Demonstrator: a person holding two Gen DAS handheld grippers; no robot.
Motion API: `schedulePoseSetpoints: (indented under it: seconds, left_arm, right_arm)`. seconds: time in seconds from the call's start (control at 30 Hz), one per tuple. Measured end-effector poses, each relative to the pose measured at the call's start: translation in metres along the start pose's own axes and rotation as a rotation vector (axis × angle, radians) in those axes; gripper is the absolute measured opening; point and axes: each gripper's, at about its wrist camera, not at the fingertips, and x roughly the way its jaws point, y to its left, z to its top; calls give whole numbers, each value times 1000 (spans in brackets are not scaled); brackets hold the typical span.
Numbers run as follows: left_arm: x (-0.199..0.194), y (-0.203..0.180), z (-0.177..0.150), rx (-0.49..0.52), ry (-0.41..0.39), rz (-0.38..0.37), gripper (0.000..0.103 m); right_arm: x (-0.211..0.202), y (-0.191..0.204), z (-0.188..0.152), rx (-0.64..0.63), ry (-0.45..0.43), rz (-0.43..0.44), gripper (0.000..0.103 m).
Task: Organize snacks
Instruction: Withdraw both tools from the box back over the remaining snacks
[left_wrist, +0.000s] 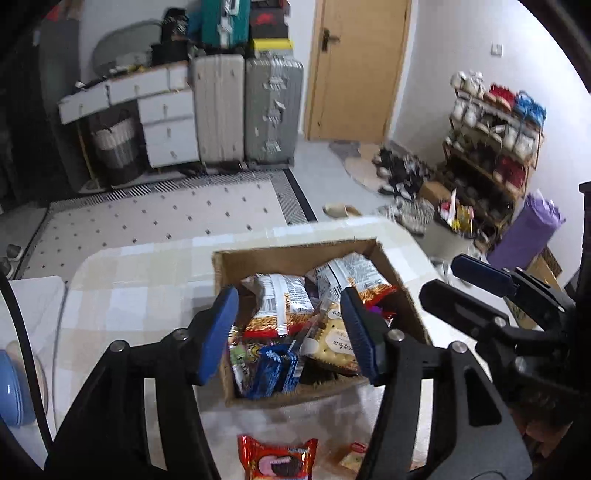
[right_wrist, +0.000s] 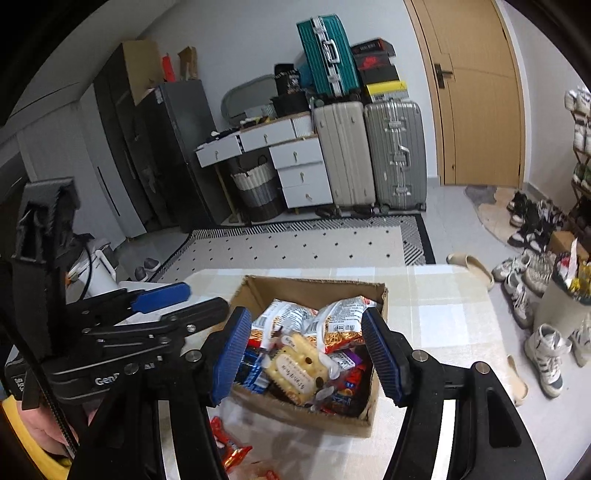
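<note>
1. Both sets of my jaws are standing apart with nothing between the pads. Left gripper (left_wrist: 290, 332) and right gripper (right_wrist: 308, 354) are both empty, hovering above and just short of the cardboard box (right_wrist: 380, 295), pointing down into it at a slant.

2. Straight ahead of both is the box, already stuffed: a cracker pack (right_wrist: 295, 365) on top in the middle, noodle-snack bags (left_wrist: 275, 306) behind it, blue cookie packs (left_wrist: 275, 373) at the near-left corner. So most of the sorting looks done to me.

3. What's left sits on the table on my side of the box, i.e. behind and under the fingertips, not in front. From the left wrist view there's a red cookie pack (left_wrist: 277, 458) lying flat right below my left jaws, roughly centred between them, its long side running across the jaws' gap. Another small pack (left_wrist: 351, 456) peeks out just to its right, mostly hidden by my finger.

4. From the right wrist view a red wrapper (right_wrist: 229, 445) lies below and to the left of my right jaws, partly hidden behind the left finger. Can't tell if it's the same pack.

5. My guess: the left hand is nearer the red cookie pack, so it should pull back and drop down, and maybe twist so the pads close across the short side.
</note>
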Motion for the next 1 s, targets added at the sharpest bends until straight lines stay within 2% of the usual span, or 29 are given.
schedulePoseSetpoints:
  seconds: [0.07,0.2,0.27,0.33,0.43,0.5,0.63,0.77,0.87,1.0]
  left_arm:
    - [-25,-1,-4,3,-30,-4,60]
    - [-80,-8,-17,-1,-82,-37,72]
    - [-116,-15,-25,17,-133,-26,77]
    - [-145,-23,-33,23,-174,-21,77]
    - [-184,-30,-46,25,-191,-31,80]
    - [-207,-39,-56,47,-204,-22,81]
    - [-257,-57,-79,90,-248,9,86]
    - [-299,-58,-104,62,-273,40,102]
    - [-330,-56,-125,31,-287,35,102]
    - [-351,-49,-150,9,-278,26,102]
  right_arm:
    - [-17,5,-1,-8,-16,14,64]
    - [-59,17,-6,-25,-64,39,64]
    - [-82,26,-10,-45,-94,49,64]
    - [-102,34,-12,-48,-114,61,64]
    - [-142,47,-19,-56,-158,80,64]
    - [-166,56,-24,-65,-184,94,74]
    - [-215,76,-42,-103,-270,104,85]
    - [-252,87,-64,-88,-322,172,92]
    - [-272,94,-87,-73,-356,218,98]
    - [-289,107,-116,-89,-377,194,102]
